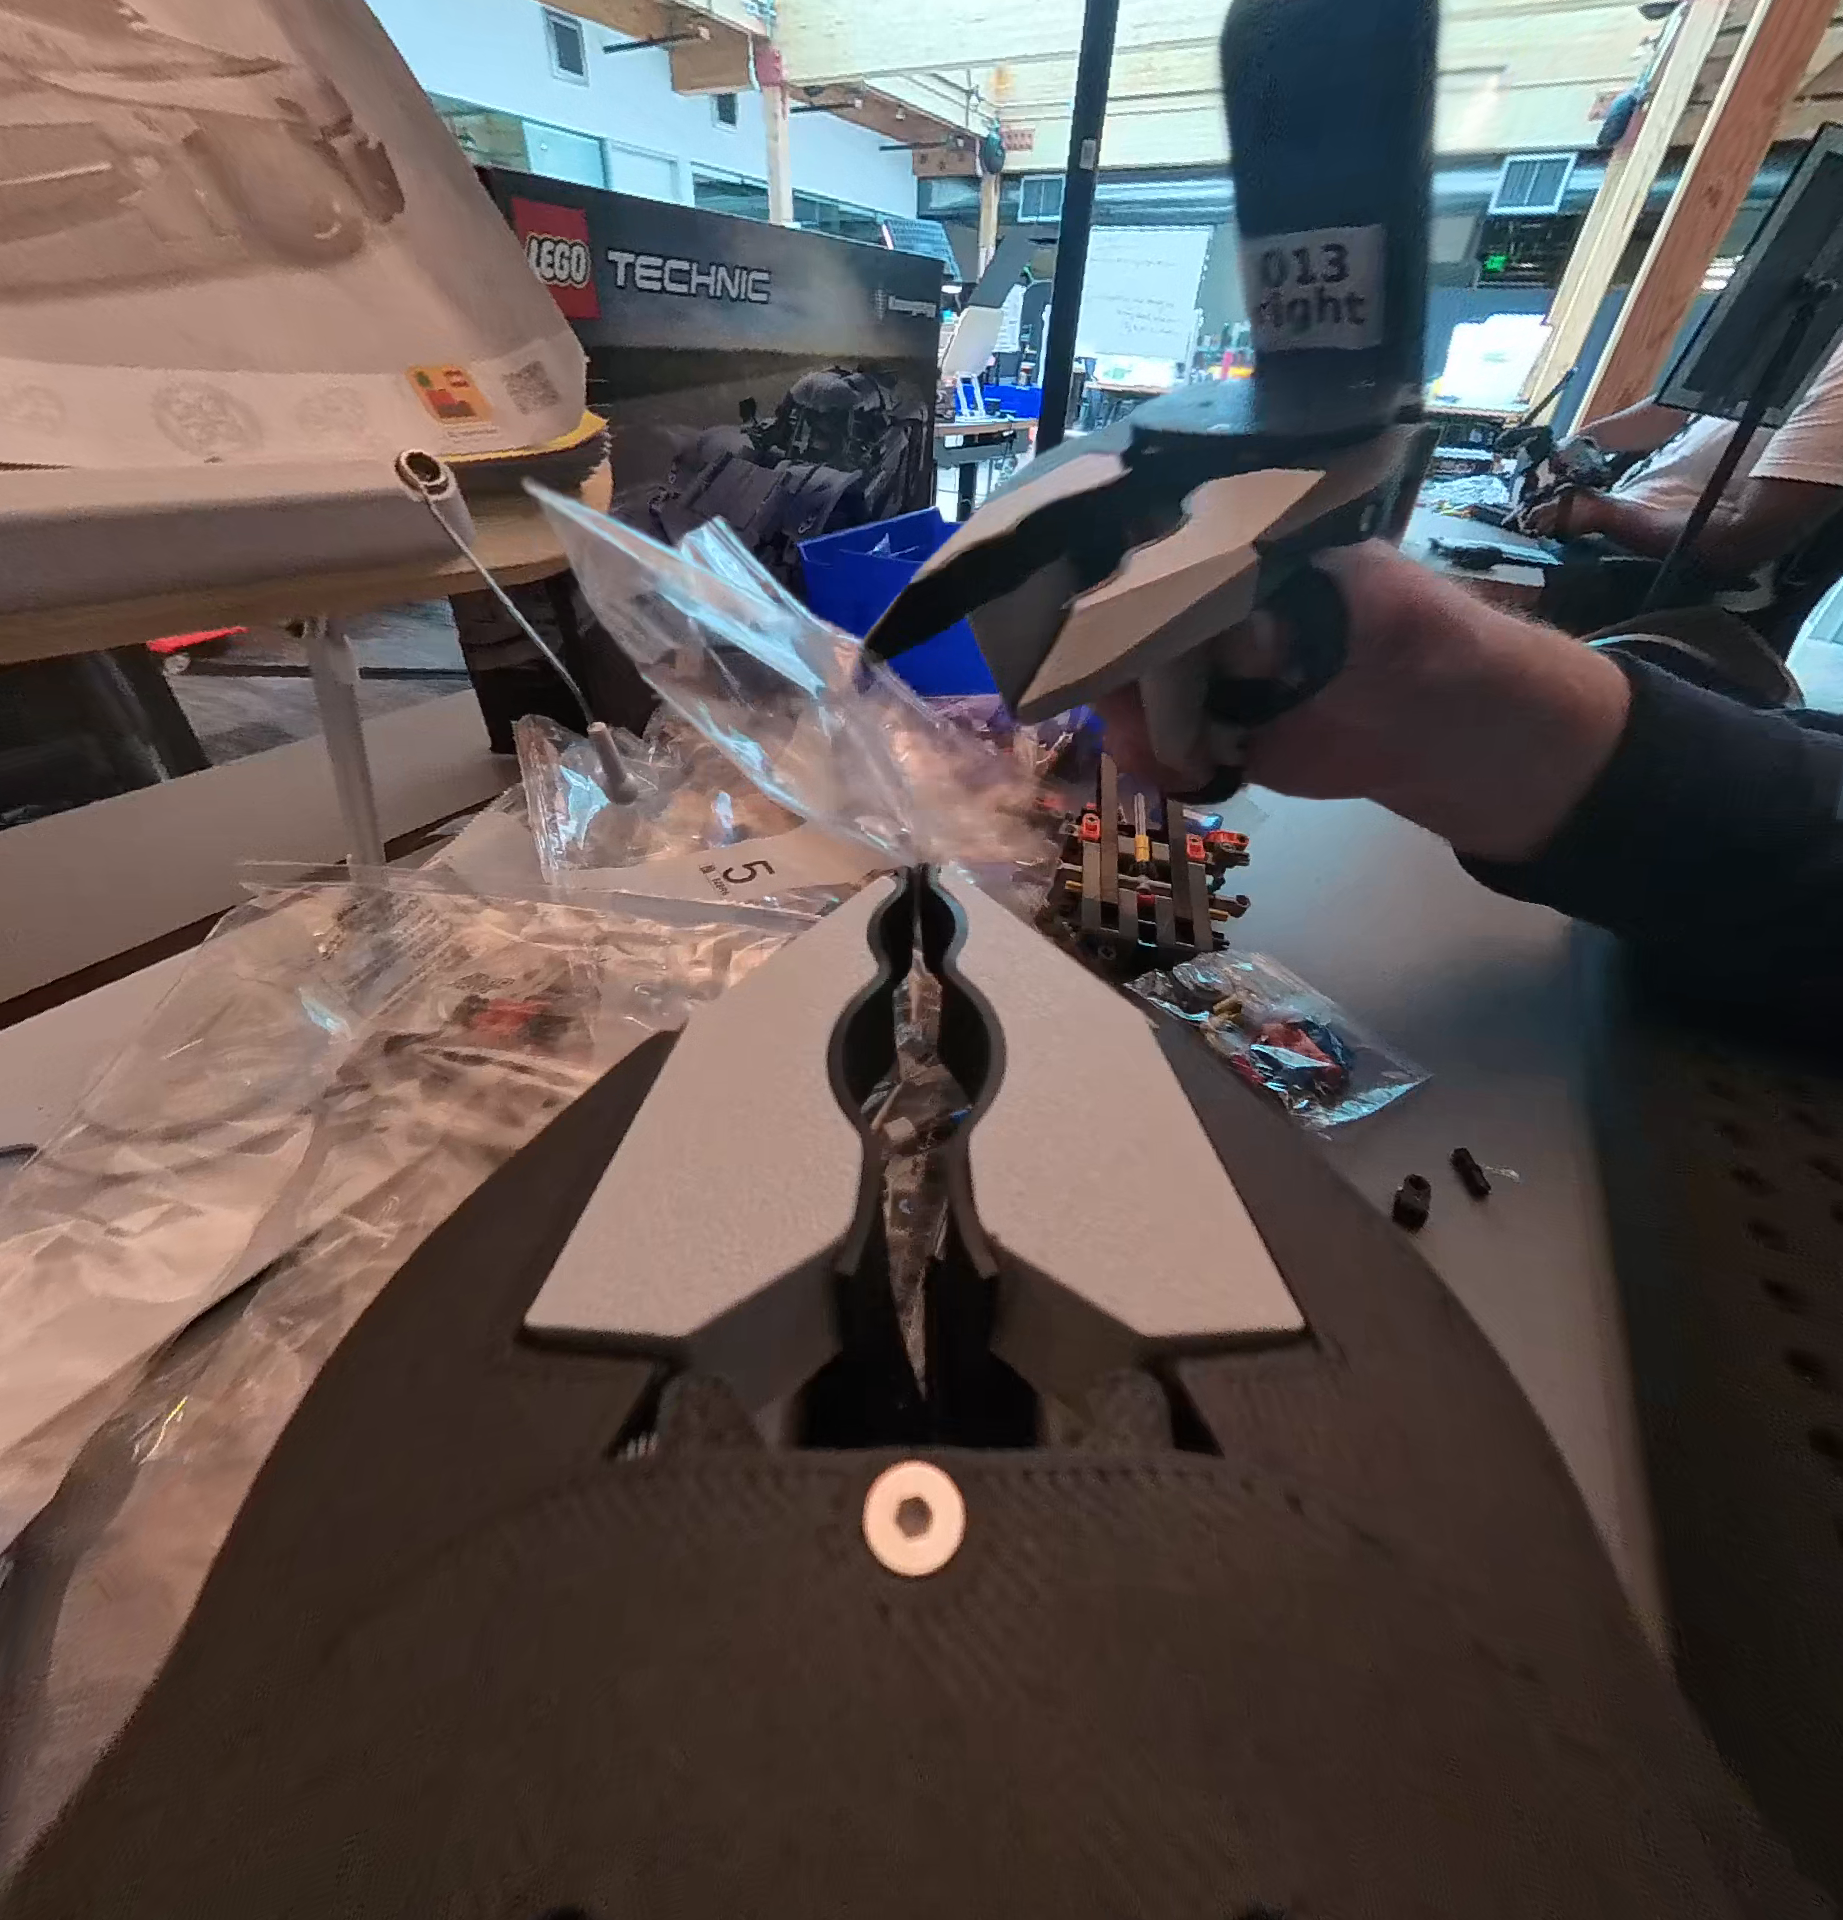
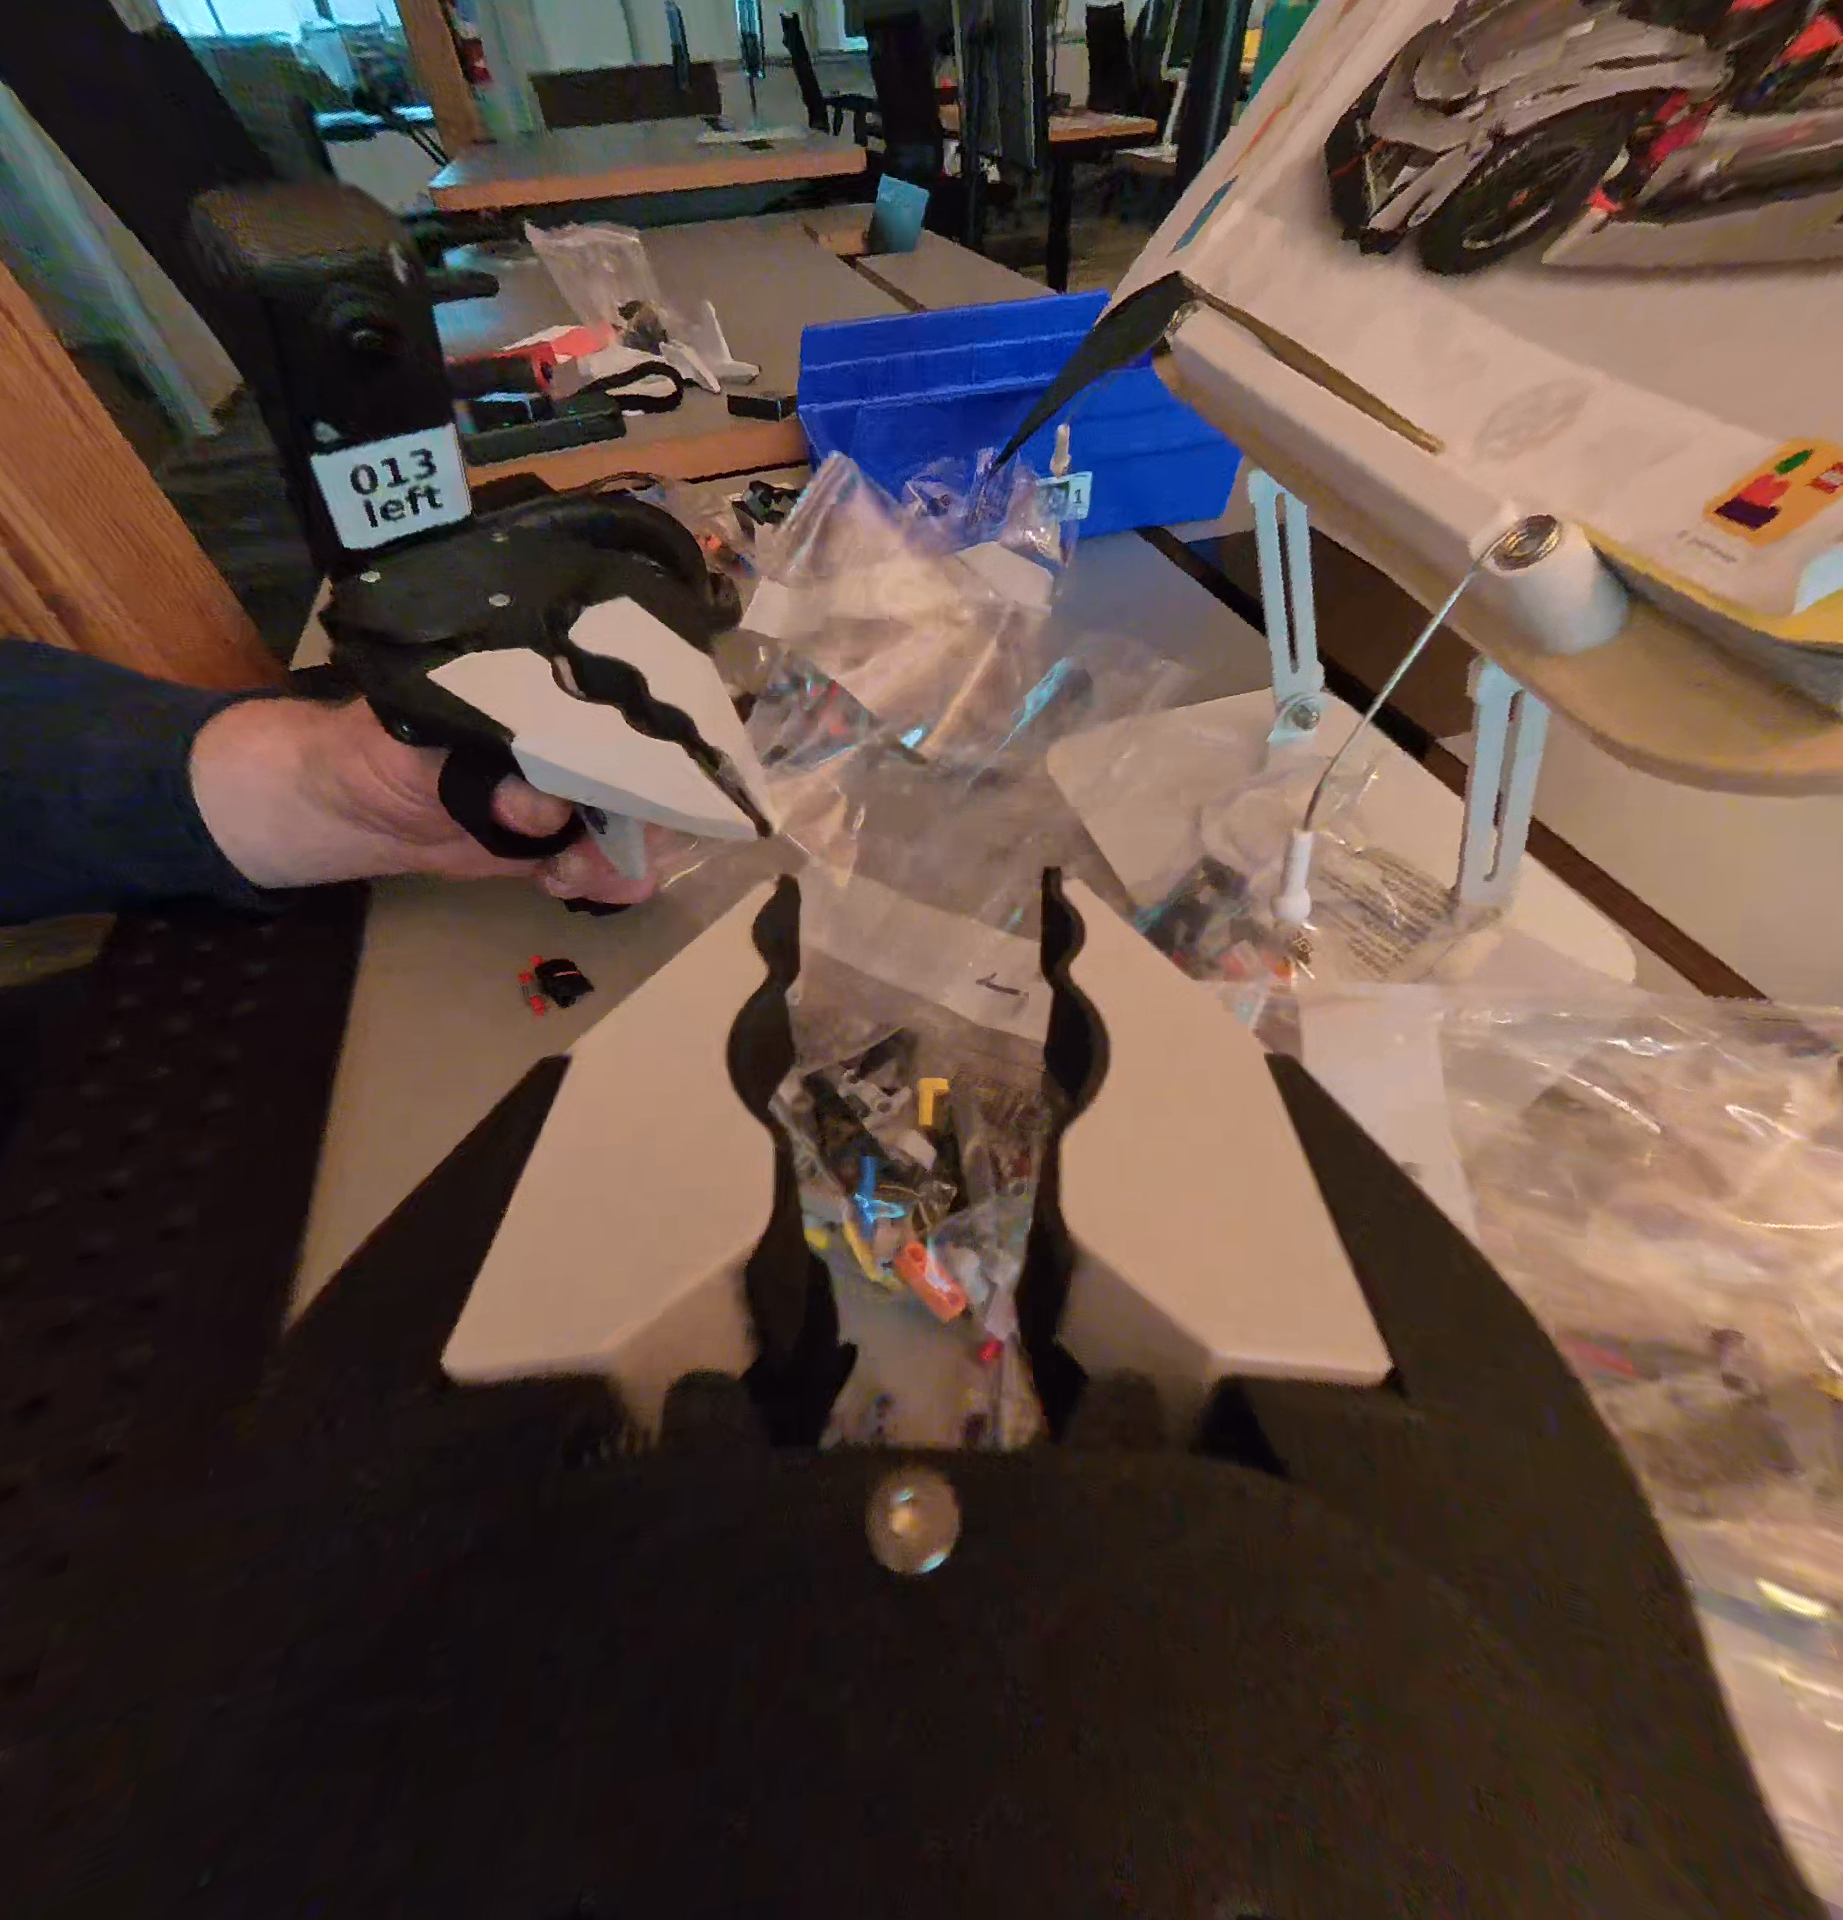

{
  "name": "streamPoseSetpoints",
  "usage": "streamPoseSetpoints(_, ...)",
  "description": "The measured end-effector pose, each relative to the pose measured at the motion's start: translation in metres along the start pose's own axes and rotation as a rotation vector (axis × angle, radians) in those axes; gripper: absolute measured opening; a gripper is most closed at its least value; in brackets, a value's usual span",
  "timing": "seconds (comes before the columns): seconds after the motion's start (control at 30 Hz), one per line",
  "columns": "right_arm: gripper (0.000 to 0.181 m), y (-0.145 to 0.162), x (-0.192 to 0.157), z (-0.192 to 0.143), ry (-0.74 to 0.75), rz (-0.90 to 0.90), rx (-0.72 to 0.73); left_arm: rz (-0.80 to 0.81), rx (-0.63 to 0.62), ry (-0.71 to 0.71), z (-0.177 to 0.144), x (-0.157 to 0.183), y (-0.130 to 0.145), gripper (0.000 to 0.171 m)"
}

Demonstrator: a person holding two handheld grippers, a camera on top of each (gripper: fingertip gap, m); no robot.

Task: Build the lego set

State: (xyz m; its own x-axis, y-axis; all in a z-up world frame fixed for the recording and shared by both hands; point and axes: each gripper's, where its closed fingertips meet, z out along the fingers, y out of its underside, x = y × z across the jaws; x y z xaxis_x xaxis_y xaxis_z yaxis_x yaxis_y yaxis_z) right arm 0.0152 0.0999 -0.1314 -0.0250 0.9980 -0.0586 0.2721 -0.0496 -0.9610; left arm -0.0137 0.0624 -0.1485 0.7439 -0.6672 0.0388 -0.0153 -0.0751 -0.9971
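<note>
We see left gripper (image 1: 917,883) clenched on clear bag (image 1: 792,665), frame centre. Right gripper (image 2: 917,894) spread apart over parts bag (image 2: 896,1174). Printed tags on grippers; branded set box (image 1: 751,343) upper left.

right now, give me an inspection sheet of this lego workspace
Surface: grey table, crowded with bags.
Job's things: clear bag pinched at its corner; partly built frame; instruction booklet on a stand.
Clutter: small parts bag, two loose black pins, blue bin.
Grippers: left gripper shut on the bag; right gripper open, over a bag of mixed pieces.
Cables: nothing seen.
Surroundings: set box, other desks, a seated person.
</note>
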Motion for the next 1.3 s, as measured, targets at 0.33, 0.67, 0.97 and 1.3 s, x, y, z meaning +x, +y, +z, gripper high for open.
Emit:
streamPoseSetpoints(0.33, 0.000, 0.001, -0.009, -0.004, -0.116, 0.044, 0.047, -0.005, 0.029, 0.017, -0.002, 0.001, -0.003, 0.000)
streamPoseSetpoints(0.67, 0.000, 0.003, -0.012, 0.000, -0.107, 0.035, 0.017, -0.075, 0.077, 0.018, -0.006, -0.006, -0.012, 0.041)
streamPoseSetpoints(0.97, 0.000, -0.001, -0.027, -0.004, -0.236, 0.116, 0.067, -0.119, 0.055, -0.045, -0.008, -0.022, -0.005, 0.030)
streamPoseSetpoints(1.3, 0.036, -0.016, -0.015, -0.011, -0.054, -0.008, 0.097, -0.045, -0.023, 0.015, -0.002, -0.006, 0.004, 0.000)
